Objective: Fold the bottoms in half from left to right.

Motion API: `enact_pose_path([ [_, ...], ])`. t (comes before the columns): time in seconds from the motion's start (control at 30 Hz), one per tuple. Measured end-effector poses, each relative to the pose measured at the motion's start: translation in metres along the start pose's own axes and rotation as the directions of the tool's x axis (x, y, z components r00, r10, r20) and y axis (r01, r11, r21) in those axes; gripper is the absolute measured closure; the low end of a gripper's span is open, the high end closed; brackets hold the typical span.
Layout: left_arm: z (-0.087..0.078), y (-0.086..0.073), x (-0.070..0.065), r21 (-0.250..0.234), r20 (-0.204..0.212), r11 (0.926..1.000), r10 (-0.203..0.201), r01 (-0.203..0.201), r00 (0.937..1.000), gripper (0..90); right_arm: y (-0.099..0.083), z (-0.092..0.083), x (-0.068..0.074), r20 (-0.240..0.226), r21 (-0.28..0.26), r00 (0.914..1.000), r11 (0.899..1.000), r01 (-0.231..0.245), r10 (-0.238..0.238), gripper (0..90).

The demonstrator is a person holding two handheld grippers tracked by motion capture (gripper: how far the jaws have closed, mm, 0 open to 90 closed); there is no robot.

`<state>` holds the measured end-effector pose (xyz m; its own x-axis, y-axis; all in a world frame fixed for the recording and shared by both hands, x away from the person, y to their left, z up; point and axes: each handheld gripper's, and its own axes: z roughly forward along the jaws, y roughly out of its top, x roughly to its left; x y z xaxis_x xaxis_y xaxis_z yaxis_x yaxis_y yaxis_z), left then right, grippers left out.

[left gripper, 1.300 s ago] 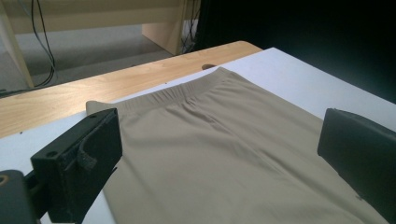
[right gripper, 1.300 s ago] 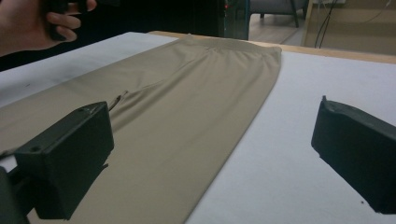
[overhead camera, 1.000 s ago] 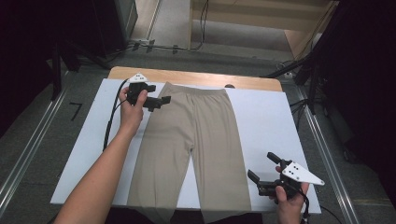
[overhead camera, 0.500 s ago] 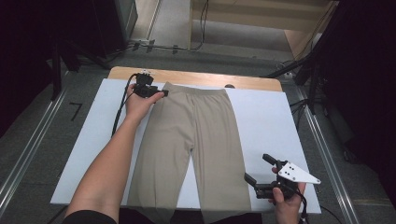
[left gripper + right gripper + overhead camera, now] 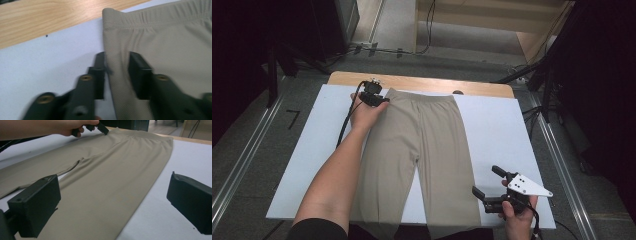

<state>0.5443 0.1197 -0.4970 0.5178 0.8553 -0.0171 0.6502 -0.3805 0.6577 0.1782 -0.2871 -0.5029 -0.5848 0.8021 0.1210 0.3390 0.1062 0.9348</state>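
Observation:
Beige pants lie flat on the white board, waistband at the far side. My left gripper is down at the waistband's left corner. In the left gripper view, the left gripper straddles the side edge of the pants, one jaw on the board and one on the fabric. Its jaws have just been closing, with a strip of flat fabric still showing between them. My right gripper stands open beside the right leg's hem. In the right gripper view, the right gripper frames the pants.
A wooden table edge runs past the far side of the board. A cable trails from the left gripper over the board's left part. Metal rails flank the table on both sides. Bare board lies right of the pants.
My left hand has moved up and left to the waistband's corner and come down onto it, and its jaws have narrowed. The right gripper has stayed in place.

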Motion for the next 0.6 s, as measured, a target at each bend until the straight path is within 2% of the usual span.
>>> enact_pose_path([
  [0.03,-0.001,0.0,0.002,0.01,0.019,0.9999,0.003,-0.003,0.9998,80.0,0.0,0.001,0.001,-0.002,0.003,1.0,1.0,0.001,-0.001,0.0],
  [0.07,-0.001,0.001,0.003,0.018,0.048,0.9998,-0.01,0.009,0.9988,90.0,0.0,0.001,0.002,-0.006,0.004,1.0,1.0,0.003,-0.003,0.0],
  [0.1,-0.002,0.002,0.005,0.029,0.062,0.9994,-0.022,0.02,0.9978,90.0,0.001,0.002,0.003,-0.01,0.006,0.9999,1.0,0.003,-0.003,0.0],
  [0.17,-0.004,0.002,0.008,0.046,0.101,0.9966,-0.073,0.068,0.9922,90.0,0.002,0.004,0.007,-0.023,0.011,0.9997,1.0,0.012,-0.012,0.0],
  [0.23,-0.005,0.002,0.008,0.046,0.139,0.9955,-0.089,0.083,0.9864,90.0,0.004,0.006,0.012,-0.045,0.013,0.9988,1.0,0.019,-0.019,0.0],
  [0.37,-0.018,0.007,0.004,-0.025,0.18,0.9941,-0.1,0.106,0.9786,90.0,0.01,0.01,0.029,-0.099,0.011,0.9945,0.999,0.035,-0.033,0.0],
  [0.43,-0.027,0.01,0.003,-0.055,0.185,0.9934,-0.089,0.101,0.9787,90.0,0.014,0.013,0.039,-0.123,0.014,0.991,0.998,0.056,-0.054,0.0],
  [0.6,-0.045,0.014,0.001,-0.099,0.217,0.9906,-0.071,0.095,0.9735,90.0,0.021,0.028,0.064,-0.184,0.034,0.9795,0.995,0.089,-0.081,0.0],
])
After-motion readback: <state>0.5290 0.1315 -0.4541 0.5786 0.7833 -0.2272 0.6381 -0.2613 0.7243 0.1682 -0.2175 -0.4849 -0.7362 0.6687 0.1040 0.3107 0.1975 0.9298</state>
